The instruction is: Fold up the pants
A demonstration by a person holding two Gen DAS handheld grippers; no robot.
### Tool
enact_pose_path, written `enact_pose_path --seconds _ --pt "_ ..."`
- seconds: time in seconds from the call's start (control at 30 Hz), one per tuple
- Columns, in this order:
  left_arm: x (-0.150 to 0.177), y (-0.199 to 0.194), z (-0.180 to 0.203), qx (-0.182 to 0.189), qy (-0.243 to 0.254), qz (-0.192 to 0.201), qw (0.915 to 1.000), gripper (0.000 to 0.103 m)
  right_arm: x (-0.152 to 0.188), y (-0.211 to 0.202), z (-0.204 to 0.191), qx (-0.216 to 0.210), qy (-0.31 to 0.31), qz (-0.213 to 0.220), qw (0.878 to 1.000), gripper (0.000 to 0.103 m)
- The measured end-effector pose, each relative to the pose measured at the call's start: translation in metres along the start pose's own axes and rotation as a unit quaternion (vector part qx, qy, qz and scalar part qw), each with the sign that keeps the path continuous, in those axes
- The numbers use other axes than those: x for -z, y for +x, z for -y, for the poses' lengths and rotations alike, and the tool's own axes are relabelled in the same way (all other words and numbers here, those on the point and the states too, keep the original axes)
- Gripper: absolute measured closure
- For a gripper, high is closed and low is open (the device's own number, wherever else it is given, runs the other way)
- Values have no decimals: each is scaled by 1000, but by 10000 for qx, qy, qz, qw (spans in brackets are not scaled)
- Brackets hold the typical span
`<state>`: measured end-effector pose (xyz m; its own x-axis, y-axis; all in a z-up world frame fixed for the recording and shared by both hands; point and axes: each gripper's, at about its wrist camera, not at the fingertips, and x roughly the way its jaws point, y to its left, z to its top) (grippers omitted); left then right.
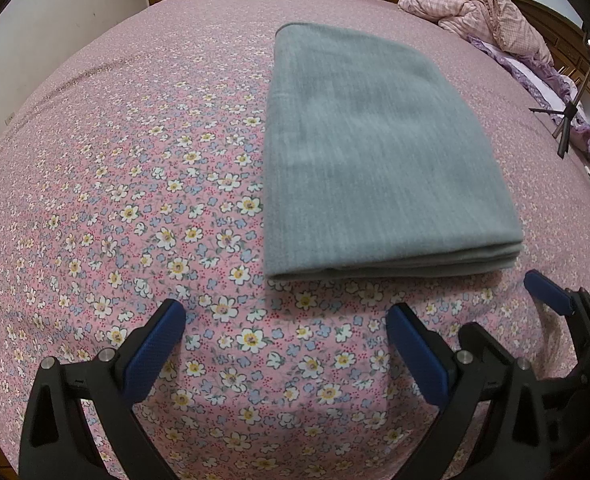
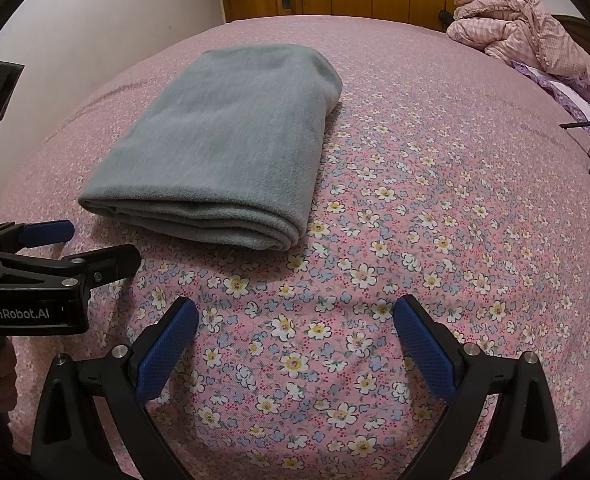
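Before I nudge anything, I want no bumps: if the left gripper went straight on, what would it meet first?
Probably the near folded edge of the gray pants, after bare floral bedsheet. The left gripper is open; depth is uncertain.

Both grippers have black frames, silver screws and bumpy blue fingers (image 1: 157, 350). The left gripper (image 2: 95, 250) says "GenRobot.AI" in white.

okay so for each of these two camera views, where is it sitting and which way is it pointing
Left wrist: on the left gripper, low over the bed, facing the folded pants; the right gripper's fingers show at right.
Right wrist: on the right gripper, facing the pants; the left gripper shows at left.
Shared: pants, bed, pink quilt, tripod.
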<state>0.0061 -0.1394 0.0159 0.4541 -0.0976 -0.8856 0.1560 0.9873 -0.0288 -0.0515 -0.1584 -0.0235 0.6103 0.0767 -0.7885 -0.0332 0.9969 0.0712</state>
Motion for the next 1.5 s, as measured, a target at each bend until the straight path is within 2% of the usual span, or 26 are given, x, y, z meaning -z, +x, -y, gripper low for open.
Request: enact_pose_path --seconds 1.5 --pt "0 1 1 -22 -14 5 10000 0 1 1 -1 15 -6 3 10000 0"
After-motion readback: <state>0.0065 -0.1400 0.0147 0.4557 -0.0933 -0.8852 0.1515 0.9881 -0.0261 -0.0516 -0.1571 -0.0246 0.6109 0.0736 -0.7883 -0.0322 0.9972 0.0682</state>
